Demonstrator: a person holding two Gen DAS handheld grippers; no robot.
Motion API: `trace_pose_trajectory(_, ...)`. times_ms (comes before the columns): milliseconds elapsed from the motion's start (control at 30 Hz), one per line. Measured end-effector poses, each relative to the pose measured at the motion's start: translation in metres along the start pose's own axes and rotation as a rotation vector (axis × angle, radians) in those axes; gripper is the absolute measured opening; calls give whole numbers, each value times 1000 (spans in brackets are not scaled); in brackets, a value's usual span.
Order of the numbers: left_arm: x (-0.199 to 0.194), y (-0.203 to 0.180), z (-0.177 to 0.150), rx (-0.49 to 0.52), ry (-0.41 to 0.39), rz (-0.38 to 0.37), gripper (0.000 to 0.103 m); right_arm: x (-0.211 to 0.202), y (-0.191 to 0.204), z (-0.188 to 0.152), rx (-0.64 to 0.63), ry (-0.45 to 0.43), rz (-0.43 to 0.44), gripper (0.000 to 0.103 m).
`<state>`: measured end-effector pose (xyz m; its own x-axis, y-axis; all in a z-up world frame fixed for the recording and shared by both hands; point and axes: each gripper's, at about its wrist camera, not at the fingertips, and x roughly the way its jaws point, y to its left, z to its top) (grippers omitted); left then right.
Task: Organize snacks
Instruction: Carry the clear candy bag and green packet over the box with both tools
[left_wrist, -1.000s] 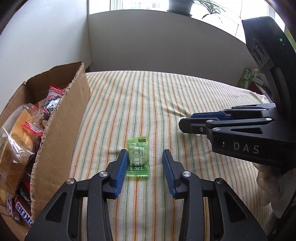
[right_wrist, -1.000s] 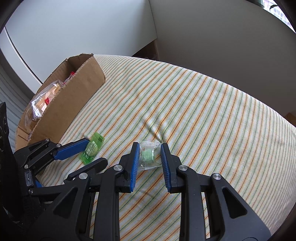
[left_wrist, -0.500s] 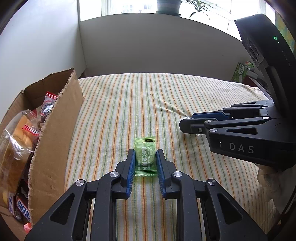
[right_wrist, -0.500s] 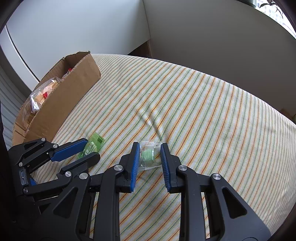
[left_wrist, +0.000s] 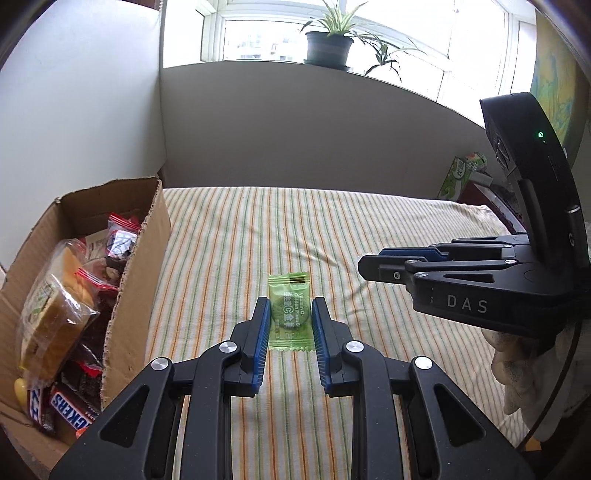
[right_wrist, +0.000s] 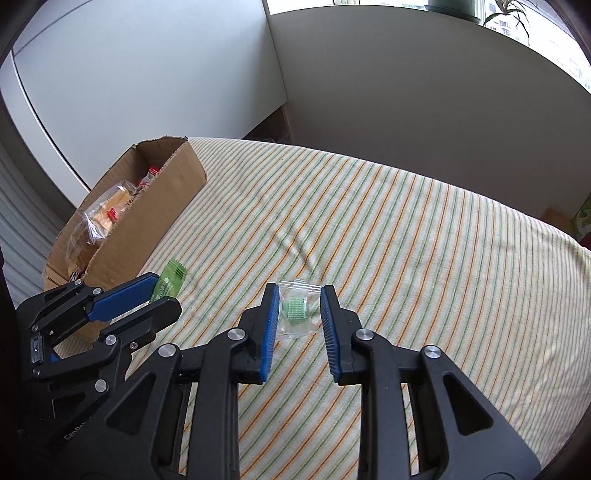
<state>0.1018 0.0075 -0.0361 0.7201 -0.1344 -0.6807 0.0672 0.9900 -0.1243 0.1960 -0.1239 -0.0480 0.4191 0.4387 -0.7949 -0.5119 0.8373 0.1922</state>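
The left tongs (left_wrist: 288, 321) are squeezing a green candy packet (left_wrist: 289, 312) from both sides. The packet is sitting between the blue pads, with its long way pointing straight ahead, away from the tongs. It looks like it is being lifted, but I cannot tell if it is off the striped cloth (left_wrist: 229, 236) yet.

The right tongs (right_wrist: 298, 314) are closing around a clear little bag with a green sweet (right_wrist: 295, 308) inside. A small gap is showing on each side, so I cannot tell if they are gripping it.

The cardboard box (left_wrist: 136, 295) is sitting just to the left, full of snacks like Snickers bars (left_wrist: 72, 415) and a wrapped cake (left_wrist: 51, 306). The left tongs are nearer to the box. Nothing is lying in the way, but the box wall is standing tall, so the packet needs to go up and over it.
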Motion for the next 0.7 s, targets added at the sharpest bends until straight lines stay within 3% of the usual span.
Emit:
trace_pose_trajectory(367,-44,28,8,-46,-103,-9,21,-23,47,20,-37,-76,39,24)
trace_pose_trajectory(700,-79,83,13,-111,-195,57,21,-10,98,50,-59,-104,113,24)
